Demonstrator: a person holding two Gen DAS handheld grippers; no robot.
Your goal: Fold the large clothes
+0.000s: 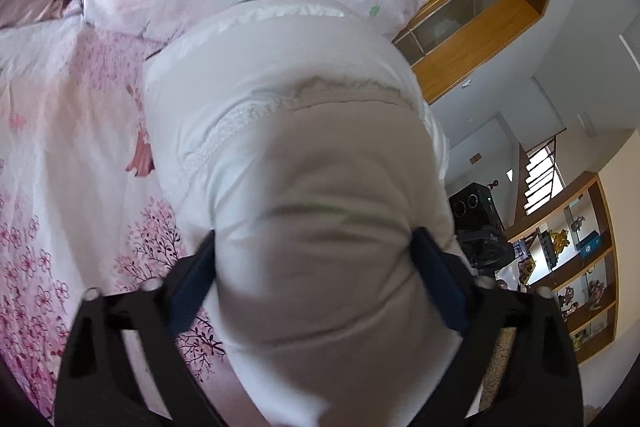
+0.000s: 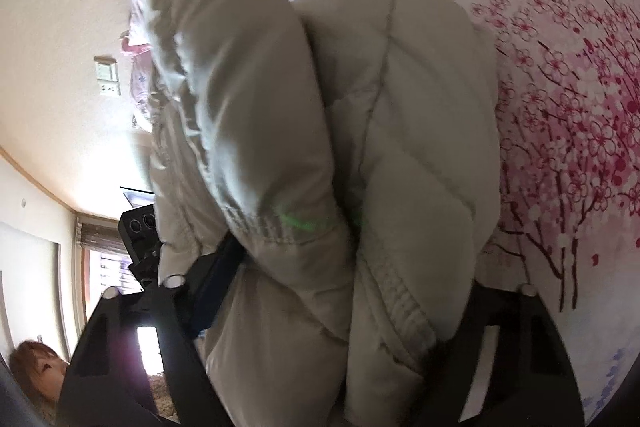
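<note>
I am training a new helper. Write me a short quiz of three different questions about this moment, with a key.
1. True or false: the jacket lies on a bedcover printed with pink blossoms.
2. Which is between the left gripper fingers? A) a pillow B) the padded jacket C) nothing
3. Fill in: in the right wrist view, the right gripper is around a thick ____ of the jacket.

Key
1. True.
2. B; the fabric fills the gap from one finger to the other.
3. Fold (bunched layers with a ribbed cuff).
</note>
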